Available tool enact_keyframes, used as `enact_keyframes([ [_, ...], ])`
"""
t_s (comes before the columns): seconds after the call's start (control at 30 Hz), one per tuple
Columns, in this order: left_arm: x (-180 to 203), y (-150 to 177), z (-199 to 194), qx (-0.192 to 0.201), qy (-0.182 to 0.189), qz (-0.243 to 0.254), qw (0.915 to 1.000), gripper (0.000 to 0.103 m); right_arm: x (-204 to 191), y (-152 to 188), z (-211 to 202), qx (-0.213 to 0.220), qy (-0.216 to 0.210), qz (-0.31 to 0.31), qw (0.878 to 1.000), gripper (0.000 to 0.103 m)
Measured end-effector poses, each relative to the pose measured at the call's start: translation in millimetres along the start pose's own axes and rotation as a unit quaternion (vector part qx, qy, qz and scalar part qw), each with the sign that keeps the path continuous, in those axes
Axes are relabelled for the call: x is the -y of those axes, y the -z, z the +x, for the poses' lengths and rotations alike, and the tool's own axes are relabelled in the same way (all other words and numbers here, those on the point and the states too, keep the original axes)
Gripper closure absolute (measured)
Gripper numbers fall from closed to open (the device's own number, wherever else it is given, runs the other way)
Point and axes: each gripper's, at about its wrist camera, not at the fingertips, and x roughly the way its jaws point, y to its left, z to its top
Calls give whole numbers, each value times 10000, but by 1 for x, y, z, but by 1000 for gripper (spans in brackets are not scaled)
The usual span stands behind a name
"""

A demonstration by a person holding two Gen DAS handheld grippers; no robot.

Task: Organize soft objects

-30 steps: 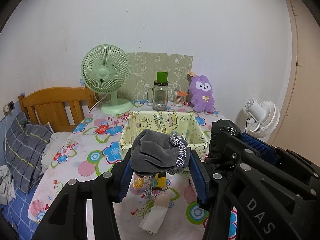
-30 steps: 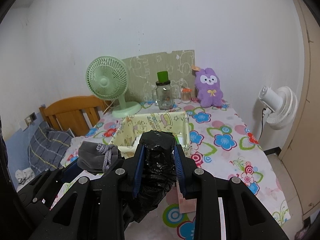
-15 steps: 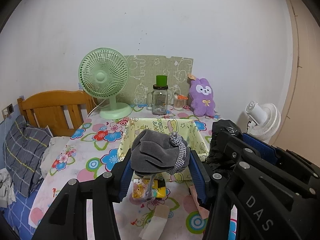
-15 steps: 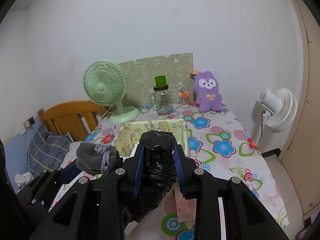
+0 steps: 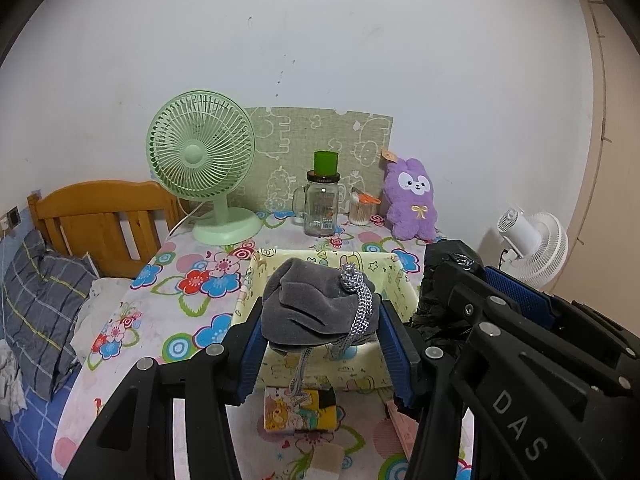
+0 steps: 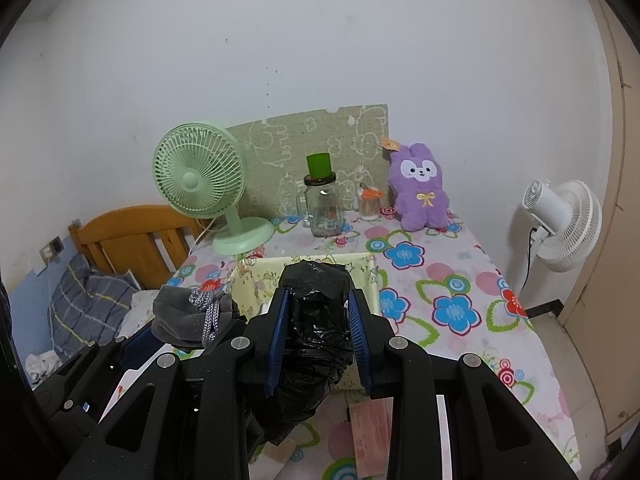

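My left gripper (image 5: 320, 332) is shut on a grey fleece bundle (image 5: 312, 308) with a grey-white braided cord (image 5: 360, 304) hanging from it. It holds the bundle above the near part of a pale yellow fabric bin (image 5: 392, 276). My right gripper (image 6: 316, 324) is shut on a crumpled black plastic bag (image 6: 314, 312), held over the bin (image 6: 256, 284). The two grippers are side by side; the right one with its bag shows in the left wrist view (image 5: 448, 264). The grey bundle also shows in the right wrist view (image 6: 188, 316).
On the floral table (image 6: 440, 280) stand a green fan (image 5: 204, 164), a glass jar with a green cup on top (image 5: 322, 208), a purple plush rabbit (image 5: 410, 200) and a small jar. A cartoon packet (image 5: 300, 408) and a pink card (image 6: 370, 420) lie near the front. A white fan (image 6: 564, 224) and a wooden bed (image 5: 100, 216) flank the table.
Both grippers have risen and drawn back a little with their loads still held. The table items now sit lower and farther in both views.
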Motion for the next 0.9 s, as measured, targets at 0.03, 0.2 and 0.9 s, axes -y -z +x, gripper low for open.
enact_keyframes([
  [0.03,-1,-1,2,7,2,5,10000,49,0,-2,3,1,-3,6,10000,70],
  [0.2,-3,-8,13,30,10,-10,10000,49,-1,-10,15,11,0,17,10000,70],
  [0.9,-13,-24,77,-204,-19,-36,9998,49,3,-25,83,-169,-4,35,9999,70],
])
